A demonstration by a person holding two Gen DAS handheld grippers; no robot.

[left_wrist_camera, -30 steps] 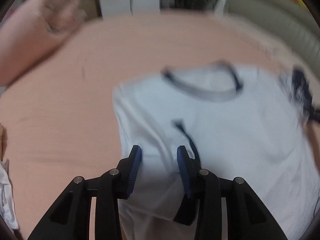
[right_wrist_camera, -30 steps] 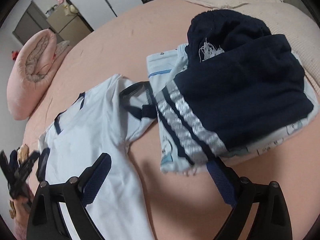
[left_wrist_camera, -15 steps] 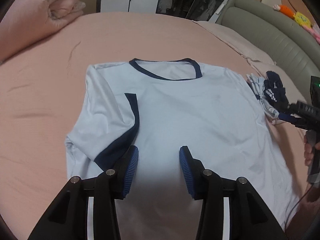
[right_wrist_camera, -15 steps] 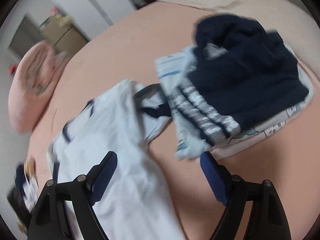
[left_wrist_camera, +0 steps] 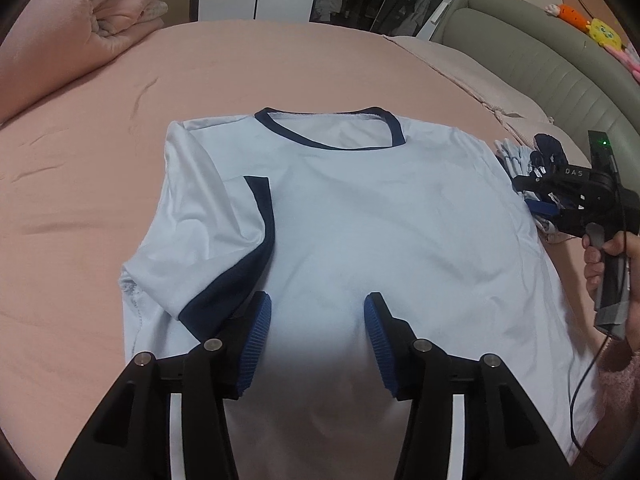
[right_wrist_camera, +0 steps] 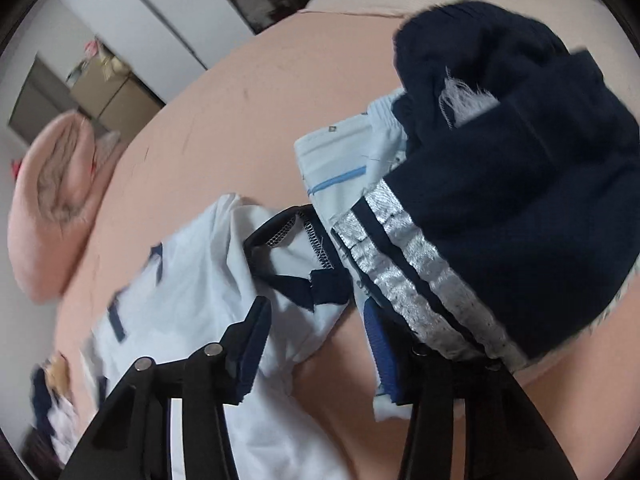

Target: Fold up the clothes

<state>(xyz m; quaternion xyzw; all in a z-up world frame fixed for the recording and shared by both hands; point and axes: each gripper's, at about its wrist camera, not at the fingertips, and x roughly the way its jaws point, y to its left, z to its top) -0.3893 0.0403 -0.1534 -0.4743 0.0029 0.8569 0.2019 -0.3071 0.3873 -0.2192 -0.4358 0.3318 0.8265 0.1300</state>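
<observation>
The pink bed (left_wrist_camera: 280, 60) gives plenty of open sheet to the left and far side, while the right is crowded: a folded stack of clothes (right_wrist_camera: 500, 200) sits just beside the shirt's right sleeve. The light-blue T-shirt (left_wrist_camera: 380, 216) lies flat, front up, mid-bed; its left sleeve (left_wrist_camera: 208, 248) is already folded in over the chest, the right sleeve (right_wrist_camera: 296, 264) looks not yet folded, and the body fold is still to come. The left gripper (left_wrist_camera: 316, 332) hovers over the shirt's lower middle, jaws parted, holding nothing. The right gripper (right_wrist_camera: 316, 344) is open around the right sleeve's edge, gripping nothing, though blur makes contact hard to judge.
</observation>
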